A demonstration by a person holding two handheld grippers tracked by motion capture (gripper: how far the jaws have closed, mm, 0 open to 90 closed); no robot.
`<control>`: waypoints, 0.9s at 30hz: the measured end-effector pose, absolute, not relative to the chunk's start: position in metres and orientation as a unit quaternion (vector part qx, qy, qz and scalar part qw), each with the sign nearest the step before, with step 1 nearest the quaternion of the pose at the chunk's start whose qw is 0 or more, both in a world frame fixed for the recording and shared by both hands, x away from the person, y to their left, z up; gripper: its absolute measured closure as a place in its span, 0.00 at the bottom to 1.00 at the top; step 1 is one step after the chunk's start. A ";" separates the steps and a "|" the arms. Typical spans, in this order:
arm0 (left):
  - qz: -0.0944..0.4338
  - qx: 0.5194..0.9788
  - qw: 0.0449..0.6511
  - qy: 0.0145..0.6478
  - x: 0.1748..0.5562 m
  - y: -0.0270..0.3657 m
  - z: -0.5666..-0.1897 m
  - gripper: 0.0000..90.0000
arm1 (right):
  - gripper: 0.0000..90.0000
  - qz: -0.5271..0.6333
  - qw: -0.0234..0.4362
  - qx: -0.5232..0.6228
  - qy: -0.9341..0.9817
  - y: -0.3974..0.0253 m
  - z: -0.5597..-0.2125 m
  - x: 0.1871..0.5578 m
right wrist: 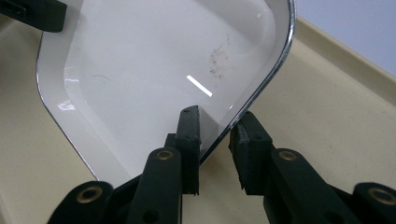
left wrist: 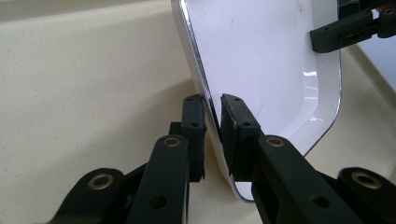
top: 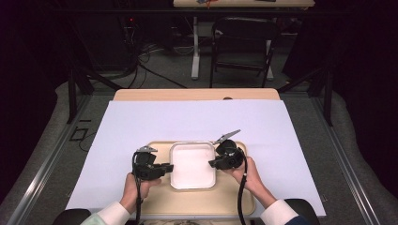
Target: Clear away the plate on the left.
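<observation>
Left tongs (left wrist: 212,126): jaws nearly closed, one on each side of the left rim of the white square glossy dish (left wrist: 271,60); both appear to touch the rim.
Right tongs (right wrist: 217,140): jaws part open, straddling the dish's right rim (right wrist: 261,84); the inner jaw lies against the dish's inside, the outer jaw stands just off the edge.
Hands: left hand (top: 136,183) and right hand (top: 247,174) each hold a tool, white cuffs at the wrists.
Dish (top: 192,164): shallow, rounded corners, faint brown specks on its inner face; it sits on the beige rectangular plastic tray (top: 197,201), between the two tools.
Tray: rests on a pale lavender sheet (top: 187,117) covering the wooden tabletop (top: 197,94).
Background: a black folding chair (top: 244,47) stands beyond the tabletop.
</observation>
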State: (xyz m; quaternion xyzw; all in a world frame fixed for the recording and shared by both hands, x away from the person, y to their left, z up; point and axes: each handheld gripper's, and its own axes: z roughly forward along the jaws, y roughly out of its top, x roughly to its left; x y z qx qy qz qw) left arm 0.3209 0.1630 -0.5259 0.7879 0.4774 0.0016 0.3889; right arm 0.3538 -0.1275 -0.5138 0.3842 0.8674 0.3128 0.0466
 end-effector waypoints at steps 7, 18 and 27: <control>0.004 0.790 0.383 0.479 0.324 0.163 -0.529 0.88 | 0.81 0.307 0.047 0.393 0.865 -0.126 -0.517 0.356; 0.019 0.800 0.365 0.475 0.330 0.160 -0.533 0.87 | 0.77 0.301 0.025 0.407 0.862 -0.126 -0.524 0.361; 0.005 0.803 0.355 0.478 0.332 0.159 -0.537 0.85 | 0.75 0.279 0.025 0.407 0.870 -0.123 -0.529 0.364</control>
